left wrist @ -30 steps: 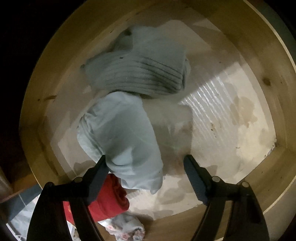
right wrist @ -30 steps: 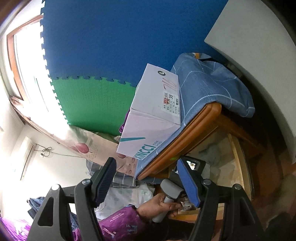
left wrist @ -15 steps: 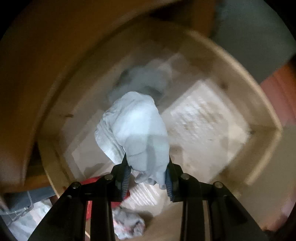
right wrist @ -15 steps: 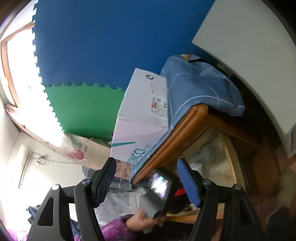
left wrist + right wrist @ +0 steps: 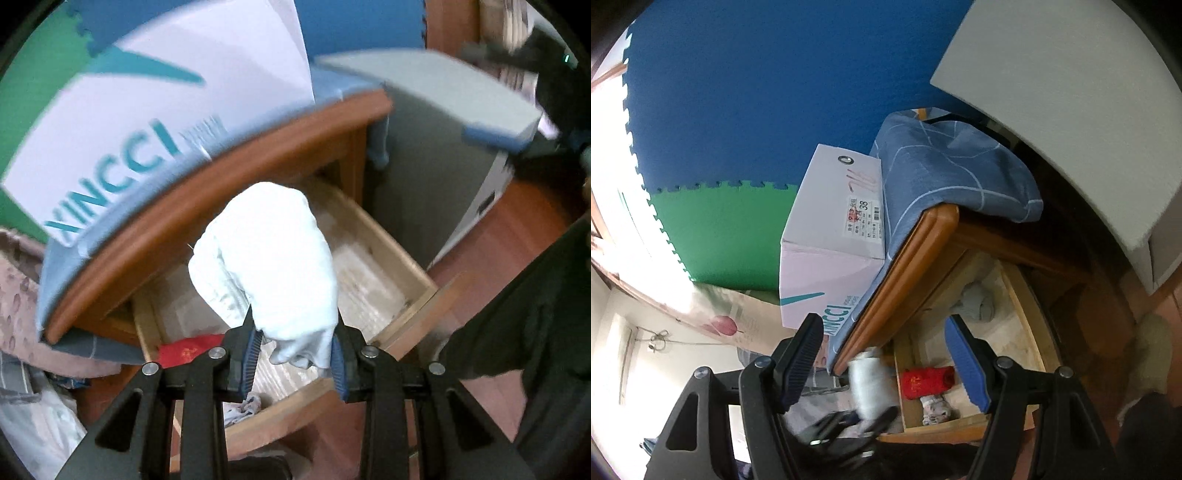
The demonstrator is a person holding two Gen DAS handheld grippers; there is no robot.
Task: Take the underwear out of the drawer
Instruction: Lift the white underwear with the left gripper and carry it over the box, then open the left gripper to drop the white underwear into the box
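My left gripper point(image 5: 293, 360) is shut on pale blue underwear point(image 5: 273, 266) and holds it above the open wooden drawer point(image 5: 406, 269). The same bundle shows blurred in the right wrist view point(image 5: 870, 387), outside the drawer's left side. My right gripper point(image 5: 886, 363) is open and empty, held high and back from the drawer point(image 5: 1034, 325). In the drawer lie a grey knitted piece point(image 5: 977, 302), a red folded piece point(image 5: 927, 382) and a small patterned piece point(image 5: 934, 408).
A white shoebox point(image 5: 831, 240) and a blue checked cloth point(image 5: 945, 173) sit on the wooden nightstand top point(image 5: 908, 273). A grey cabinet point(image 5: 1078, 110) stands to the right. Blue and green foam mats point(image 5: 738, 129) cover the wall. The floor point(image 5: 517, 240) is reddish wood.
My left gripper closed on the pale blue underwear in the drawer and lifted it up and out. The right gripper stayed open and shifted slightly.
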